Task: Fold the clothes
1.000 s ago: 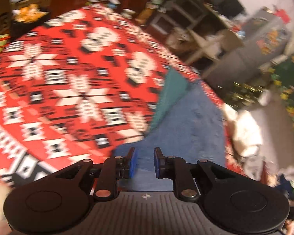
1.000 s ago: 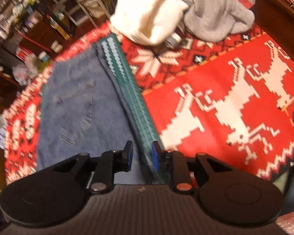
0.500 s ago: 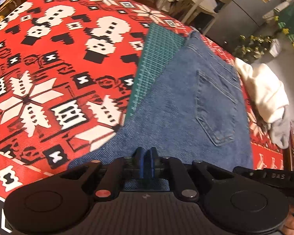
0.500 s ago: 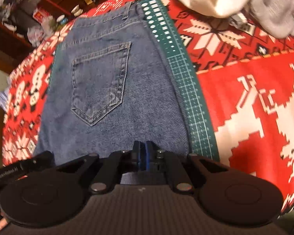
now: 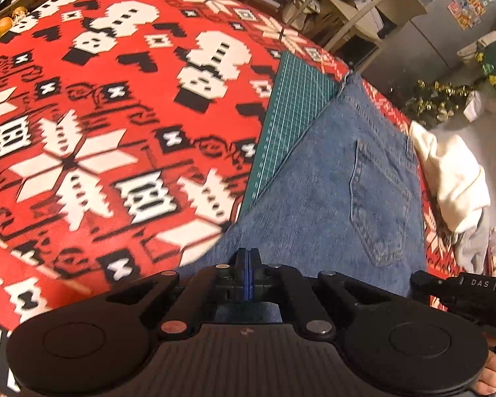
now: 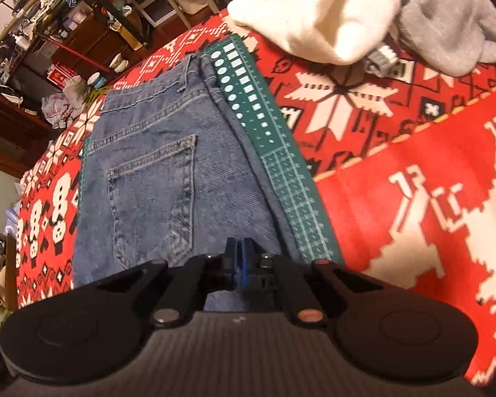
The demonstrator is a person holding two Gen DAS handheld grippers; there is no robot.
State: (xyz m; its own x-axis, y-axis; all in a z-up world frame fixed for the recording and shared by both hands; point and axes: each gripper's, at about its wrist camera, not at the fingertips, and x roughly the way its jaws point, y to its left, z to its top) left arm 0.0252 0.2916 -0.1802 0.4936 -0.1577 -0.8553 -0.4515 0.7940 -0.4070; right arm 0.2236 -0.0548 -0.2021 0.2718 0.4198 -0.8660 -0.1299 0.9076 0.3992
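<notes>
Here, "DAS" lettering on right tool [image 5: 479, 292] (white), jeans [image 5: 330, 198] beside.

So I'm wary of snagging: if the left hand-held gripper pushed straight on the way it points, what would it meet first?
Probably the jeans: the left hand-held gripper is shut at their near edge, denim right ahead. Depth is unclear.

We see the jeans [image 6: 168, 178] lying flat on a cutting mat [image 6: 281, 152], which rests on the tablecloth [image 6: 413, 172] over the bench. Beyond the mat's far end, a sweater [image 6: 317, 10] sits beside another garment [image 6: 446, 23].
</notes>
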